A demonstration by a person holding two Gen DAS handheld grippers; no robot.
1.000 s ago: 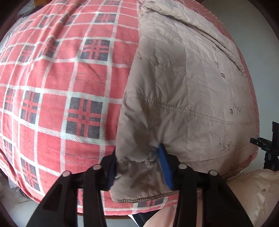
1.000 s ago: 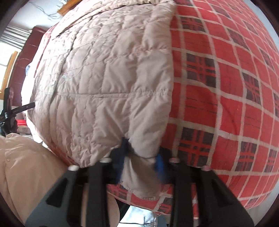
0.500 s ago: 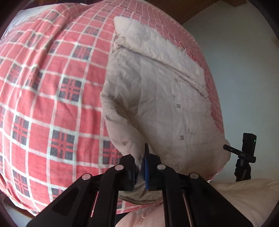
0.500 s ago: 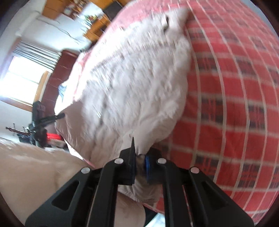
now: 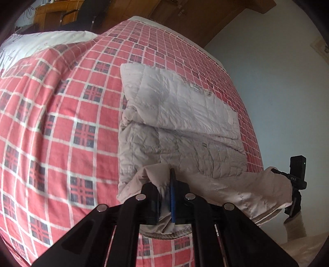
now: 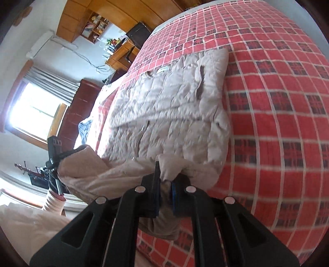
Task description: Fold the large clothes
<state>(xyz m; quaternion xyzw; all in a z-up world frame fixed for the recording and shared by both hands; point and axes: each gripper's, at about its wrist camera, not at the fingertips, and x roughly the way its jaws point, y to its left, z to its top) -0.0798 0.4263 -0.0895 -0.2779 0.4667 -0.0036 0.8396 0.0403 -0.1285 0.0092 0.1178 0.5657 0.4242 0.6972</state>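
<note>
A beige quilted jacket [image 5: 181, 123] lies on a red plaid bedspread [image 5: 61, 123], its sides folded in. My left gripper [image 5: 165, 197] is shut on the jacket's near hem at its left corner, lifting it off the bed. In the right wrist view the same jacket [image 6: 174, 111] shows, and my right gripper [image 6: 164, 197] is shut on the hem at the right corner. The hem hangs in a raised band between the two grippers. The other gripper [image 5: 296, 180] appears at the right edge of the left wrist view.
The plaid bedspread [image 6: 277, 123] stretches wide on both sides of the jacket. A white pillow or sheet [image 5: 41, 41] lies at the far left. Wooden cabinets [image 6: 115, 18], a desk and a window [image 6: 33, 111] stand beyond the bed. A pale wall [image 5: 277, 92] is on the right.
Both grippers closed on the hem corners and rose up, pulling the lower edge off the bed. The views now look down the jacket's length from higher up.
</note>
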